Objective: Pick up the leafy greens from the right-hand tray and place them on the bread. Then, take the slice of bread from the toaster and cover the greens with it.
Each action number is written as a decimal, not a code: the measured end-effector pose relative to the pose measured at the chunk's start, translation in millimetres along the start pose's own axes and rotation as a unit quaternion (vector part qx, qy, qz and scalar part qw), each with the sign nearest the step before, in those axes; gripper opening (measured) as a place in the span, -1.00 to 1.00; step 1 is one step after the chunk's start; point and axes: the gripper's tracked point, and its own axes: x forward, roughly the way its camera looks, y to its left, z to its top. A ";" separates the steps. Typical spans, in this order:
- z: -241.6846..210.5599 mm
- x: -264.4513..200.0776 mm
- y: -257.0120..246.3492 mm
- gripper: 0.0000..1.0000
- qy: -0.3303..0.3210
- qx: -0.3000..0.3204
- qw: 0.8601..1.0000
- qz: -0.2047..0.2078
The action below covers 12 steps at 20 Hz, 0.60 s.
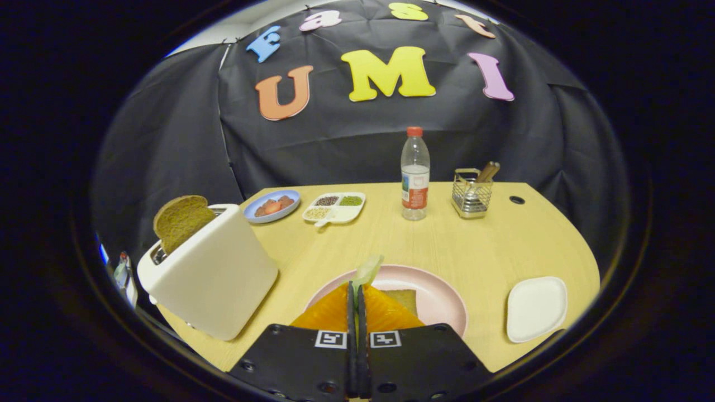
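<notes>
My gripper [357,290] is shut on the leafy greens [367,271], a pale green leaf that sticks up from between the orange fingers [329,312]. It hangs over the pink plate [441,296], where a slice of bread [403,300] lies just beyond the right finger, partly hidden by it. To the left stands a white toaster [215,276] with a brown slice of bread [180,220] poking out of its slot. A white square tray [535,308] sits bare to the right of the plate.
At the back of the wooden table [458,245] stand a blue plate with tomato slices [272,206], a white divided dish of seeds [334,208], a plastic bottle [415,174] and a wire utensil holder [472,193].
</notes>
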 end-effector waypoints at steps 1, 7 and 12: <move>0.2 6.9 -9.4 -0.96 -0.006 -0.005 1.000 -0.020; 9.8 4.5 -20.6 -0.43 -0.055 -0.002 0.998 -0.043; 27.6 -31.0 -21.1 0.90 -0.104 -0.022 0.991 -0.078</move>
